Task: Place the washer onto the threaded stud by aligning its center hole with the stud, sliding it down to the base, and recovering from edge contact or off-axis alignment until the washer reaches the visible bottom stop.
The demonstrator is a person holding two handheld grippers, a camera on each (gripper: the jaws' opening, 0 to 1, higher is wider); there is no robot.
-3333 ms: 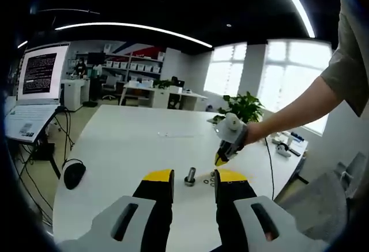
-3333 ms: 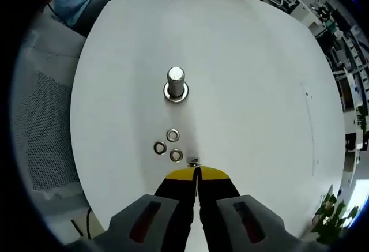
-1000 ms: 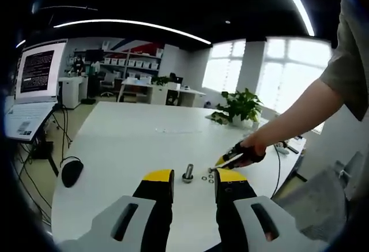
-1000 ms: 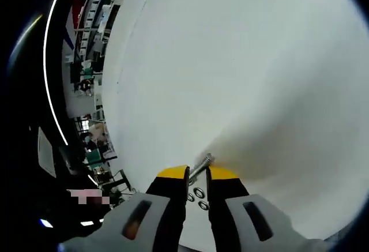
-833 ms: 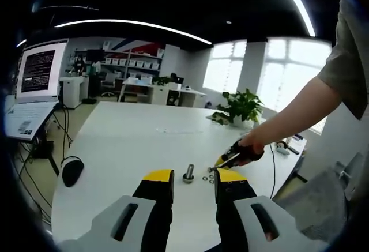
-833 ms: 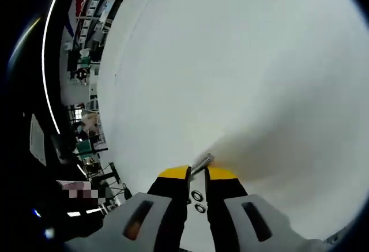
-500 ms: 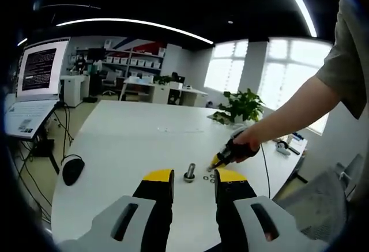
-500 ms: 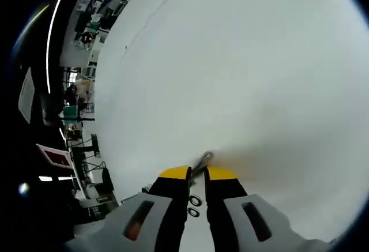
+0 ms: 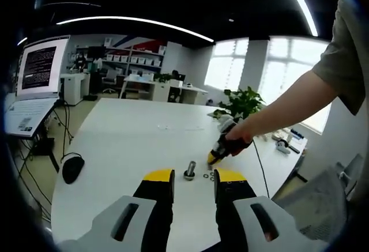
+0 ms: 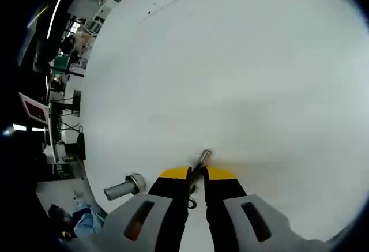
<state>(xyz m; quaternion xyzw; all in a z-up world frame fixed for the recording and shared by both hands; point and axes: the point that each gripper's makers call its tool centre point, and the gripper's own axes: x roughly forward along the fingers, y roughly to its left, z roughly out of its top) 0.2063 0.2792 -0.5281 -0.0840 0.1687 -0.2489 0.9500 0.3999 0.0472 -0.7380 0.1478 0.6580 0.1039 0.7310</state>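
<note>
Pinching a washer [image 10: 203, 157] edge-on between nearly closed yellow-tipped jaws, the right gripper [image 10: 197, 174] hangs over the white table [image 10: 242, 79] just right of the threaded stud [image 9: 189, 170], loose washers [image 9: 208, 176] lying beside it, while the left gripper [image 9: 193, 178] holds wide and empty nearby.

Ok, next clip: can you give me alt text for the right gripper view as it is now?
The right gripper, its yellow-tipped black fingers nearly closed, pinches a small silver metal washer edge-on above a round white table. The upright silver threaded stud on its round base appears at lower left, and loose washers lie between the fingers.
</note>
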